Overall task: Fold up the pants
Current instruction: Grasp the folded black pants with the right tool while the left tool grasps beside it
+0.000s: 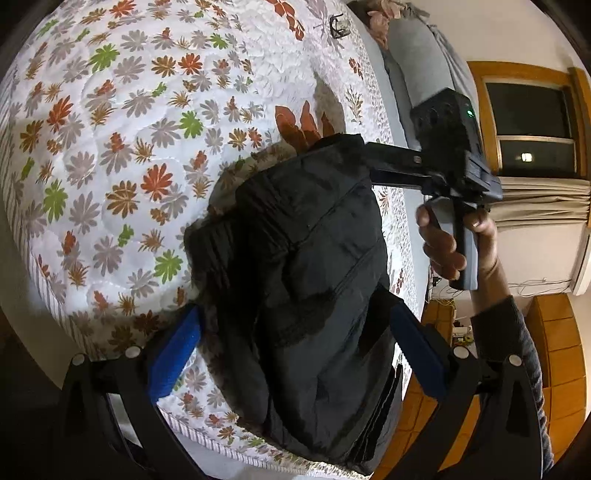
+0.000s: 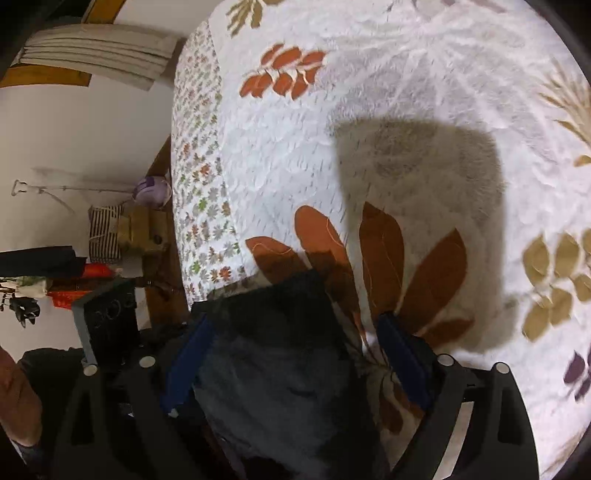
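The black pants (image 1: 306,280) lie folded in a thick bundle on the floral bedspread (image 1: 122,122), near the bed's right edge. My left gripper (image 1: 295,343) is open, its blue pads either side of the bundle's near end, one pad (image 1: 175,350) on the left. My right gripper (image 1: 364,162) reaches in from the right at the bundle's far corner, held by a hand (image 1: 448,243). In the right wrist view the right gripper (image 2: 295,358) is open, blue pads (image 2: 402,358) apart, with the pants' corner (image 2: 280,354) between them.
A grey pillow (image 1: 417,62) lies at the bed's far end. A small dark object (image 1: 339,26) sits on the bedspread far away. Wooden drawers (image 1: 557,354) and a window (image 1: 532,122) are to the right. Boxes and bags (image 2: 125,229) stand beside the bed.
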{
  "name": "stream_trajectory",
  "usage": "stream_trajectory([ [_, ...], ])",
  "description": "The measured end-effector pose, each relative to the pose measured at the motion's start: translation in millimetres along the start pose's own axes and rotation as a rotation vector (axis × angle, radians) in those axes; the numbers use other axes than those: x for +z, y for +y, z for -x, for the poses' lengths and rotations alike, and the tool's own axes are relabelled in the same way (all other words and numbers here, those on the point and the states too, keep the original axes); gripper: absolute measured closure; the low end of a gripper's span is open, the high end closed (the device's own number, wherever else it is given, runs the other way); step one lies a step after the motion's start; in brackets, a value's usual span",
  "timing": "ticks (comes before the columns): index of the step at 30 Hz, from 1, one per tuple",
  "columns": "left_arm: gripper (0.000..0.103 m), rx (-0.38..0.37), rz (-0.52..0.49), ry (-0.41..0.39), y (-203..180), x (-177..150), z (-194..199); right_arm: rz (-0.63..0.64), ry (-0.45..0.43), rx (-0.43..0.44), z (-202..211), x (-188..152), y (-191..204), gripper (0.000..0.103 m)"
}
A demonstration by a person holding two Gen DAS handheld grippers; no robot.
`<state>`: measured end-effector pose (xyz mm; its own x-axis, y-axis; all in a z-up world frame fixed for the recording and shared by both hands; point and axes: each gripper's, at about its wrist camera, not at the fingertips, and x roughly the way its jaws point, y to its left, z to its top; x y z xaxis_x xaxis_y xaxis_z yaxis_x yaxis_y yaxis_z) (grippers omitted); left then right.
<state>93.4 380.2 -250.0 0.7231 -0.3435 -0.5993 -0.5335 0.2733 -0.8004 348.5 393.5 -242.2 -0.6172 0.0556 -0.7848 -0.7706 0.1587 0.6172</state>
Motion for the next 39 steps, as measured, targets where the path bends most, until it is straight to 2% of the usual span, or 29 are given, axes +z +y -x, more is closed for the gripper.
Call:
stream_trajectory([
  [3, 0.003, 0.001, 0.013, 0.012, -1, 4, -1, 0.007, 0.022, 0.008, -7, 5, -3, 0.008],
  [7, 0.003, -0.021, 0.024, 0.024, 0, 10, 0, 0.014, 0.036, 0.005, -2, 5, -2, 0.009],
  [12, 0.003, -0.167, 0.124, 0.035, 30, 13, 11, -0.001, 0.030, -0.014, 16, -2, -6, 0.009],
  [15, 0.003, -0.222, 0.172, 0.040, 40, 17, 9, 0.010, 0.040, -0.017, 18, -5, -2, 0.009],
  [21, 0.003, -0.223, 0.162, 0.041, 25, 20, 1, 0.021, 0.053, -0.014, 10, -7, 1, 0.009],
  [23, 0.003, -0.200, 0.152, 0.039, 19, 21, -2, 0.030, 0.059, -0.010, 7, -9, 4, 0.009],
  [27, 0.004, -0.197, 0.157, 0.025, 20, 24, -5, 0.027, 0.058, 0.001, 3, -12, 2, 0.009],
  [29, 0.008, -0.184, 0.153, 0.005, 19, 22, -1, 0.027, 0.061, 0.016, 0, -13, 2, 0.009],
  [31, 0.023, -0.147, 0.164, -0.004, 20, 21, 2, 0.039, 0.065, 0.030, -3, -12, 3, 0.009],
  [33, 0.028, -0.145, 0.193, -0.015, 23, 21, 3, 0.048, 0.070, 0.039, -7, -11, 5, 0.008],
  [35, 0.027, -0.160, 0.211, -0.018, 26, 22, 2, 0.063, 0.079, 0.053, -12, -10, 11, 0.008],
  [37, 0.013, -0.197, 0.220, -0.017, 30, 24, -1, 0.077, 0.086, 0.056, -15, -7, 15, 0.008],
  [39, 0.011, -0.201, 0.226, -0.016, 27, 26, -3, 0.074, 0.094, 0.054, -22, -4, 17, 0.008],
])
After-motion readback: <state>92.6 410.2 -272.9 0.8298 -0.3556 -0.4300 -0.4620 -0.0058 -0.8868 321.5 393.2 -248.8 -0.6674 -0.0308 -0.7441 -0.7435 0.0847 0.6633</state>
